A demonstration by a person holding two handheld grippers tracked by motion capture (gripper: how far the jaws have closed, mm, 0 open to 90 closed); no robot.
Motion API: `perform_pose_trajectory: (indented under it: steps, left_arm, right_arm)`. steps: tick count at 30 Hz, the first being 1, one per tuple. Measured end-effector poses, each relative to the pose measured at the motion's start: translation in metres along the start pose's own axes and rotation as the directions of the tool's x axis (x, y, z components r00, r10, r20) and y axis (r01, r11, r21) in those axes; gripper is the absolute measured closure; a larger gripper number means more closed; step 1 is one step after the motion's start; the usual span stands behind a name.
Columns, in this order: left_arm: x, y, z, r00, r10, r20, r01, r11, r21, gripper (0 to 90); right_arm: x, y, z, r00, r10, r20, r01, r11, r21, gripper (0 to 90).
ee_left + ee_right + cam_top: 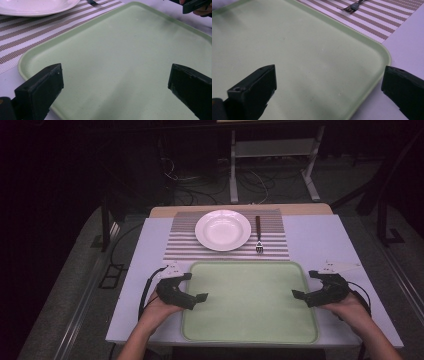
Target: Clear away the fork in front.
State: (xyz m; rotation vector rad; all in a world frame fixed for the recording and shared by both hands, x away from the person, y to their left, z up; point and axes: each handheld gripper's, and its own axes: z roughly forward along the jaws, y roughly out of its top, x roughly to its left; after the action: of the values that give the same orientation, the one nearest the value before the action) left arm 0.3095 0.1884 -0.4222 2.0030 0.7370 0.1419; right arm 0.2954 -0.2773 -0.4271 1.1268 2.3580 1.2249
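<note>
Fingers of both my left gripper [188, 287] and right gripper [306, 284] are gaping wide, holding nothing, hovering at opposite sides of the pale green rectangular plastic tray [250, 330], so I am judging the work barely begun.

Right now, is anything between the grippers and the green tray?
No. The left gripper and right gripper sit open at the tray's two sides. The plate and fork lie beyond it.

**No readable text**

No lettering, label, brand, number or sign can be read in any view. The green tray [250, 302] between the two grippers, the white plate [223, 230] and the striped placemat [182, 245] beyond them all bear plain surfaces or pattern alone.
</note>
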Motion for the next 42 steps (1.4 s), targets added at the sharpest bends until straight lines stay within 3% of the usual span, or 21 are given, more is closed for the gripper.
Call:
perform_pose_trajectory:
  steps: [15,42]
  left_arm:
    - [0.000,0.000,-0.002,0.9999,-0.010,-0.004,0.010,0.9999,-0.011,0.0]
    - [0.003,0.000,-0.005,0.9995,-0.031,0.011,0.031,0.9990,-0.033,0.0]
  right_arm:
    - [-0.005,0.014,0.007,0.9999,0.011,-0.008,-0.011,0.9999,0.001,0.1]
    - [-0.009,0.040,0.039,0.9999,0.005,0.016,-0.005,0.9992,0.040,0.1]
